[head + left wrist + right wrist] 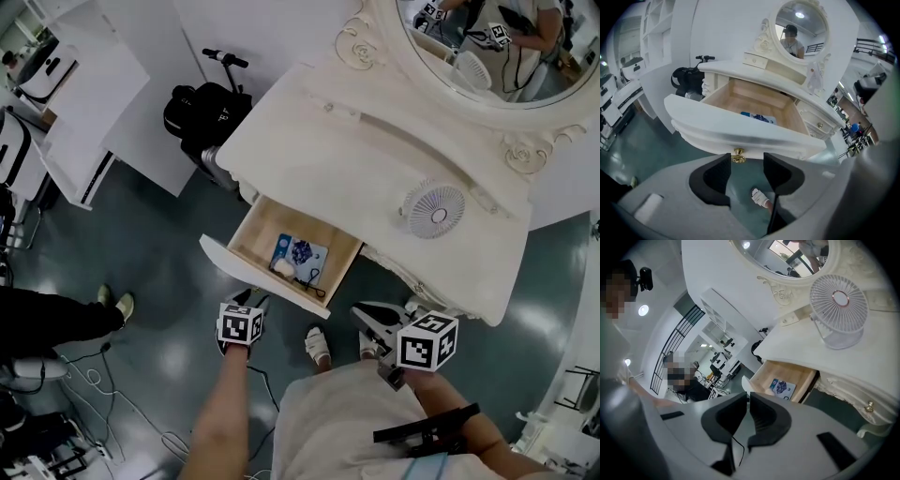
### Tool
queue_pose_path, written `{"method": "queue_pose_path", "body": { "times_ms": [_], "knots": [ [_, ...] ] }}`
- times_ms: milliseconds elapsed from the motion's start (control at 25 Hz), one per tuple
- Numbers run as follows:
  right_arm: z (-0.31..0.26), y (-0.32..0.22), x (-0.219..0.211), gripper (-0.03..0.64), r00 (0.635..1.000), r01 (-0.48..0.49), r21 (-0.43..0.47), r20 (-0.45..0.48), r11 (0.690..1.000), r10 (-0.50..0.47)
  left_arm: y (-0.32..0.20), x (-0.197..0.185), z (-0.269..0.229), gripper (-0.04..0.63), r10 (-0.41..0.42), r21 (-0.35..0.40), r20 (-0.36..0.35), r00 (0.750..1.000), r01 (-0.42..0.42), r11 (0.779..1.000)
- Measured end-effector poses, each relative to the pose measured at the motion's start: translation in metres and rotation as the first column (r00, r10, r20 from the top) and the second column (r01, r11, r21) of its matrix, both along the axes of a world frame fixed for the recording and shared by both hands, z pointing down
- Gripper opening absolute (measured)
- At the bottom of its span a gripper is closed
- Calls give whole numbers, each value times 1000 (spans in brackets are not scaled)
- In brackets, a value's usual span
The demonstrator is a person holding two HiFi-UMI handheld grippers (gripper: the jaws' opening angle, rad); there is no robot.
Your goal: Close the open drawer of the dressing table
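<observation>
Grey-green floor [169, 309] lies under both grippers. Nearest, the left gripper [746, 161] holds its fingers wide, with the gold knob [738, 155] just at their tips. The right gripper [748, 399] has its fingers almost touching, with nothing between them. Beyond, the drawer [740, 133] stands pulled out of the cream bench [375, 159], a blue packet [300, 253] inside.

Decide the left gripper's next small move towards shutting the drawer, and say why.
Probably ease the left gripper forward until it meets the drawer front, then push. The drawer stands pulled out, and the open jaws sit just short of its front, by the brass knob.
</observation>
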State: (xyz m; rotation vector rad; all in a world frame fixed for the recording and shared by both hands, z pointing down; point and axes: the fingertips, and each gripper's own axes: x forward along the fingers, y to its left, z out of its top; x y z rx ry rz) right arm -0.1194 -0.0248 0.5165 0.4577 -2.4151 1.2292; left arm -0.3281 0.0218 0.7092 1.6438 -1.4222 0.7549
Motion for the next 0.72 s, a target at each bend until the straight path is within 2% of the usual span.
{"method": "queue_pose_path", "body": {
  "times_ms": [200, 360, 560, 720],
  "knots": [
    [7, 4, -8, 18, 1000, -4, -15, -6, 1000, 4, -4, -4, 13, 211, 25, -45, 35, 999, -24, 999],
    [11, 6, -10, 18, 1000, -5, -20, -17, 1000, 5, -7, -12, 17, 118, 14, -50, 60, 998, -11, 999],
    [11, 5, -9, 18, 1000, -13, -16, -18, 1000, 13, -11, -10, 22, 120, 95, -63, 96, 991, -89, 994],
    [11, 4, -7, 18, 1000, -21, -17, -22, 1000, 21, -11, -9, 25, 120, 105, -90, 104, 989, -96, 991]
  ]
}}
